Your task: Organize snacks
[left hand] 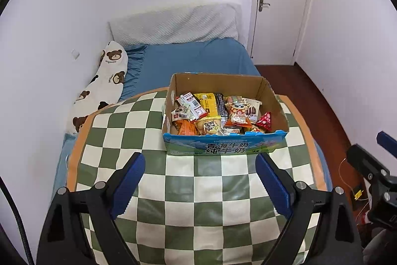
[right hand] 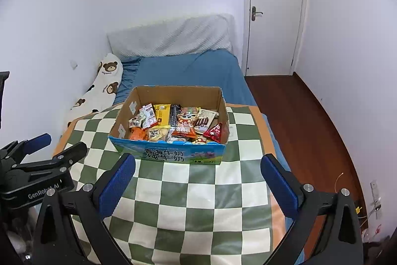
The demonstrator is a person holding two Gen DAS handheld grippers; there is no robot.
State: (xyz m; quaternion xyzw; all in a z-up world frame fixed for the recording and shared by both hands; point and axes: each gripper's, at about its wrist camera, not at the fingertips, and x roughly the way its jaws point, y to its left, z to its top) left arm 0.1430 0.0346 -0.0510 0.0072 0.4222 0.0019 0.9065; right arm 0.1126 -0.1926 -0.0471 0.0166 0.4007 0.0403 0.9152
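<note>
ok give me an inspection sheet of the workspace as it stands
surface: green and cream checkered cloth over a table beside the bed
job's things: cardboard box full of mixed snack packets, red triangular packet at its right
clutter: nothing seen on the cloth
grippers: left gripper and right gripper both open, holding nothing, short of the box
cables: black cable at left edge
surroundings: bed, bear pillow, closed door, wood floor
</note>
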